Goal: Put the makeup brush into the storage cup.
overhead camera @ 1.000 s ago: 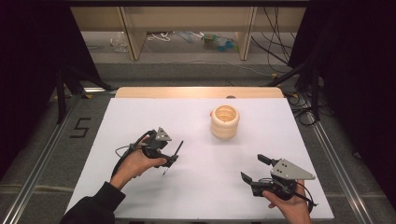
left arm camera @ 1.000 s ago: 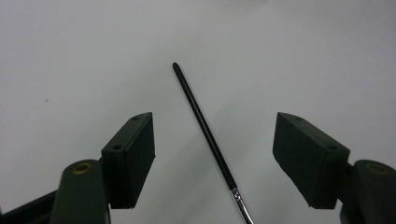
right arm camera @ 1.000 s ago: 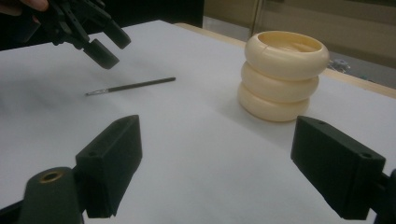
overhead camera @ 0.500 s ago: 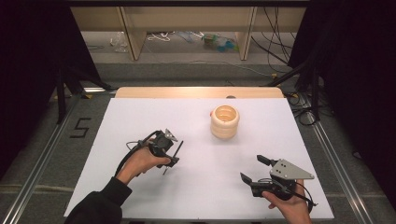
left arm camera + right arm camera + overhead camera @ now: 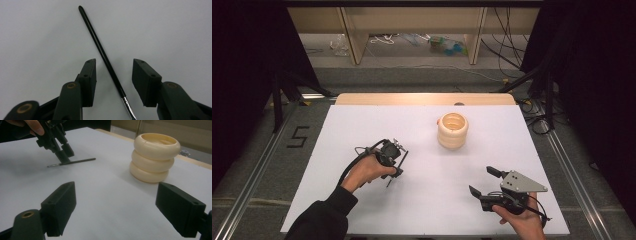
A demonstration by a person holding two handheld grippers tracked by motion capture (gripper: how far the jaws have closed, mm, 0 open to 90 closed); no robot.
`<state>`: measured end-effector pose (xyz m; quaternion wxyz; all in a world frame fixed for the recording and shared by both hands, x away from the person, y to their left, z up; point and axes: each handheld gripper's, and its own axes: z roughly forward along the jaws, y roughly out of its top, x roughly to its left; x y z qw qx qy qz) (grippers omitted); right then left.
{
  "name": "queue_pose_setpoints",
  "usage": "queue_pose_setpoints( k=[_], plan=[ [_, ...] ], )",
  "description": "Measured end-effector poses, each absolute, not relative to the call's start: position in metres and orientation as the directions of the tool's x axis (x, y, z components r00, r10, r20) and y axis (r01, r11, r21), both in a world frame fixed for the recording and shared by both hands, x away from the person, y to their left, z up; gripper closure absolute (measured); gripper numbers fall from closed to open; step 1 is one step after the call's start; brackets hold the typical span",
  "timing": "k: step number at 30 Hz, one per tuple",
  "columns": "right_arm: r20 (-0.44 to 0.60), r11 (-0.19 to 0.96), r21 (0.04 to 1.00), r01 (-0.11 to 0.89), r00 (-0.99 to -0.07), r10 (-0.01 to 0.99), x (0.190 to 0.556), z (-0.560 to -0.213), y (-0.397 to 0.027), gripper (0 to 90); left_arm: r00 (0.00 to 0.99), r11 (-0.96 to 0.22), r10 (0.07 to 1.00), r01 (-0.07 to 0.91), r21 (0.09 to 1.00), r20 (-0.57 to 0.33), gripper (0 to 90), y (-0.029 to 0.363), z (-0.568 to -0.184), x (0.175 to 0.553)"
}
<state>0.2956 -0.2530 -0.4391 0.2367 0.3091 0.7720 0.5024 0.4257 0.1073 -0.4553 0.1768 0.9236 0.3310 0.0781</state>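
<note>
Straddling one black brush (image 5: 105,58), left gripper (image 5: 113,75) (one ribbed cup (image 5: 452,130))

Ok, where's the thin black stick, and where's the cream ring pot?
thin black stick (image 5: 103,56), left gripper view, on the middle of its black shaft.
cream ring pot (image 5: 452,134), high view, on its ribbed side wall.

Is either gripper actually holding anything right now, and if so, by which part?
Nothing is held. The left gripper has just been closing around the thin black brush on the table, pads not yet touching its handle. The right gripper is open.
</note>
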Motion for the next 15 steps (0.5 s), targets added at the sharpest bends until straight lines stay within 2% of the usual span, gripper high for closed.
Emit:
queue_pose_setpoints(
  k=[6, 10, 15],
  plan=[
    [-0.059, 0.307, 0.922, 0.236, -0.699, 0.713, 0.2956, -0.4394, -0.2528, 17.9, 0.776, -0.727, 0.631, 0.586, 0.359, 0.011, 63.1, 0.1071, -0.458, 0.4277],
    [-0.042, 0.304, 0.918, 0.256, -0.699, 0.714, 0.2947, -0.4395, -0.2522, 17.9, 0.776, -0.726, 0.631, 0.592, 0.35, -0.001, 65.4, 0.1063, -0.4591, 0.4285],
    [-0.066, 0.314, 0.921, 0.231, -0.701, 0.71, 0.2958, -0.4396, -0.2525, 17.9, 0.775, -0.728, 0.631, 0.598, 0.335, -0.013, 68.3, 0.1062, -0.4621, 0.4298]
  ],
)
